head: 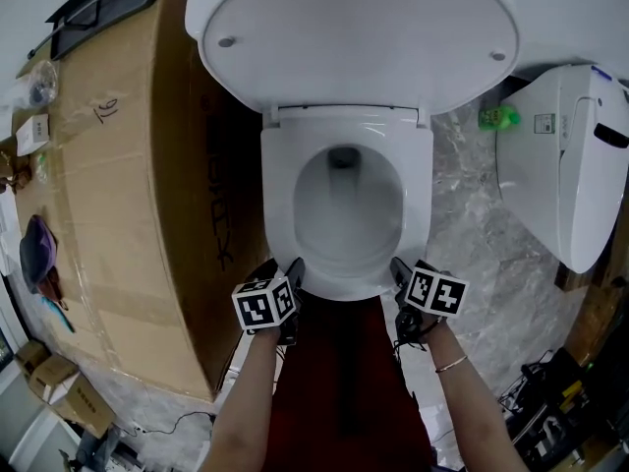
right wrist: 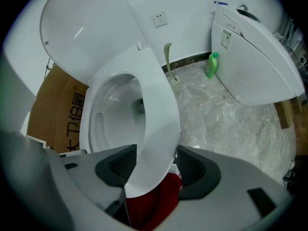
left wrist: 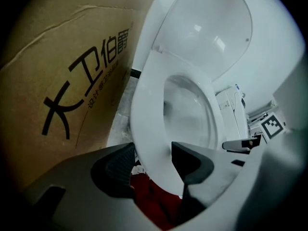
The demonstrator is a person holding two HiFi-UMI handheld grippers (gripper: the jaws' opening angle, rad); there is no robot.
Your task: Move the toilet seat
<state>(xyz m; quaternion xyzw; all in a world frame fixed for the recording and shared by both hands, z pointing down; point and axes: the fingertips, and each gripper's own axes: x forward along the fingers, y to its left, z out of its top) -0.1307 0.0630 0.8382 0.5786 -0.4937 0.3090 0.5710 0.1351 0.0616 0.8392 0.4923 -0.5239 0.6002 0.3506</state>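
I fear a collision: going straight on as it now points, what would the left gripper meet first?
Probably the white oval plastic toilet seat: its front rim lies between the left gripper's open tongs, though depth is unclear.

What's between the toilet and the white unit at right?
A green bottle and a brush on marble floor; the right gripper view shows both.

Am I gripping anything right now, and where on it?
Nothing looks clamped. The front rim of the toilet seat sits between the open jaws of the left tool and of the right tool.
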